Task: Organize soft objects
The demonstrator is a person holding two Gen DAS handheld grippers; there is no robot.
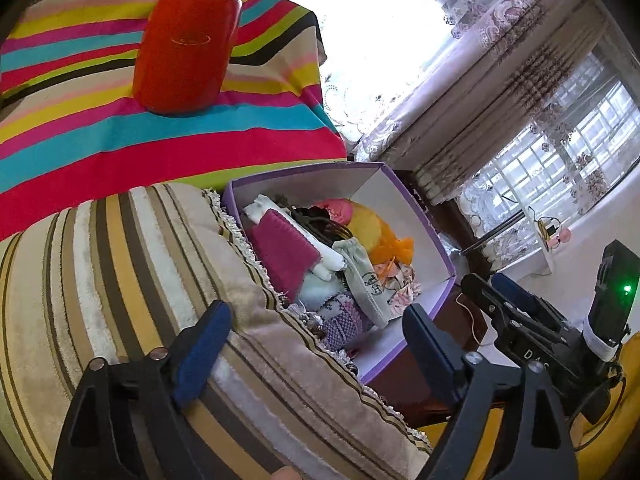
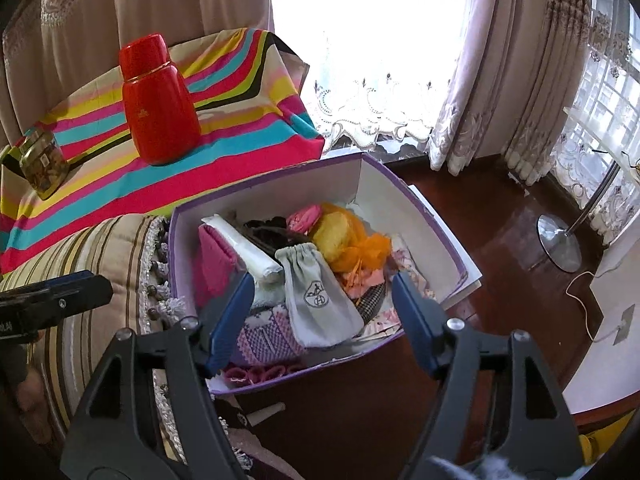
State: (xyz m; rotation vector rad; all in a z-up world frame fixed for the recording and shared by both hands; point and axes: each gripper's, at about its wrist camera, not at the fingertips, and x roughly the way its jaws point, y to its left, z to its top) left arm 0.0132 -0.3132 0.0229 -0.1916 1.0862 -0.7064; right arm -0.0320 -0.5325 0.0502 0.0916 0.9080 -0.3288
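The purple-walled box point(image 2: 420, 200) of soft things sits ahead of both pairs of jaws, on the dark wooden floor point(image 2: 480, 208) and pressed against the fringed edge of a striped cushion point(image 1: 120, 260). Inside it, a grey drawstring pouch point(image 2: 316, 296) lies on top, directly between the right gripper's point(image 2: 324, 320) blue pads in that camera's view; to the left of the pouch are a magenta cloth point(image 2: 214, 264) and a white roll point(image 2: 248, 252), beyond it a yellow-and-orange bundle point(image 2: 344, 240) and a pink piece point(image 2: 306, 216), and nearer the jaws a purple knitted item point(image 2: 264, 340). The right gripper hovers just above the box's near side with its jaws spread wide and nothing between them. The left gripper point(image 1: 316, 340) is off to the left, over the striped cushion, its jaws likewise wide apart and empty, with the box ahead and to the right of them; the right gripper's black body shows at the lower right of that view. Farther out, beyond the cushion, a tabletop draped in a bright striped cloth point(image 2: 240, 148) carries a red flask point(image 2: 158, 104) standing upright and a small jar point(image 2: 40, 164) near its left edge. Patterned curtains point(image 2: 500, 80) hang behind the box, and a lamp's round metal base point(image 2: 558, 240) rests on the floor to the right.
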